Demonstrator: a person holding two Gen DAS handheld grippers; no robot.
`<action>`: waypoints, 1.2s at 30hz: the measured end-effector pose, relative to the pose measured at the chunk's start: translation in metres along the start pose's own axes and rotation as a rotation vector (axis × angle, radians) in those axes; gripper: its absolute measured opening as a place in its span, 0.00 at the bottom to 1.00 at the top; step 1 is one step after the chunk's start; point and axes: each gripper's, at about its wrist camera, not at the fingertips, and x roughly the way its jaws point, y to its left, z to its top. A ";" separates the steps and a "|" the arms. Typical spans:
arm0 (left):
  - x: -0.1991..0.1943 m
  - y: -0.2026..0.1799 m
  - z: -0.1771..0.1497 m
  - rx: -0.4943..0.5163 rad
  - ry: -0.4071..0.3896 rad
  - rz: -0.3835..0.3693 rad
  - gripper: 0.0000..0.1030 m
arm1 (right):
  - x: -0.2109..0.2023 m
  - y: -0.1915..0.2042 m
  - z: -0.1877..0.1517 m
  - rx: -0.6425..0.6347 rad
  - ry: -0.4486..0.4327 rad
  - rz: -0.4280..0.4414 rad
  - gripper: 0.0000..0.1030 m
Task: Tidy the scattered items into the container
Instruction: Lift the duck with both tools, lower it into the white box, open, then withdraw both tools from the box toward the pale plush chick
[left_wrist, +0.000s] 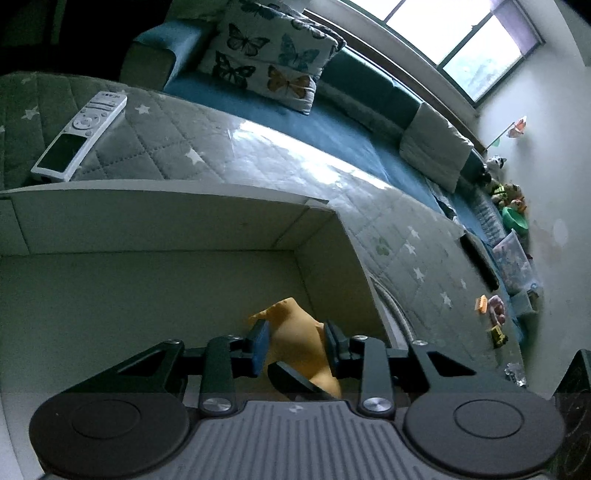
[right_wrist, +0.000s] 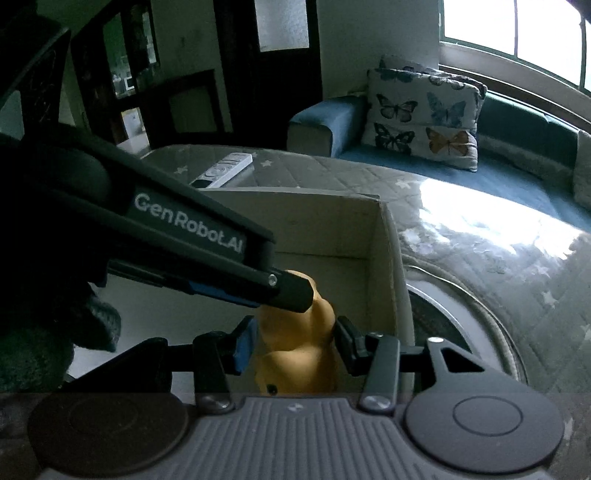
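"GenRobot.AI" stands in white on the black left tool's (right_wrist: 291, 291) side; nothing else reads.

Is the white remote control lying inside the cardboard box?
No. In the left wrist view the white remote control lies on the star-patterned quilt, outside and beyond the rim of the cardboard box.

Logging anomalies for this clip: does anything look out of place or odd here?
Yes. Both the left gripper and the right gripper bracket the same yellow toy over the cardboard box, which is odd for one small item. A white remote lies outside the box.
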 end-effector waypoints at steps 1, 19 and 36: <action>0.000 0.000 0.000 0.000 -0.001 -0.001 0.33 | 0.000 0.002 0.000 0.000 -0.001 -0.001 0.46; -0.035 -0.018 -0.015 0.067 -0.078 0.022 0.33 | -0.051 0.005 -0.001 -0.031 -0.090 0.003 0.66; -0.088 -0.050 -0.084 0.145 -0.153 0.003 0.33 | -0.141 0.010 -0.070 -0.056 -0.162 -0.022 0.89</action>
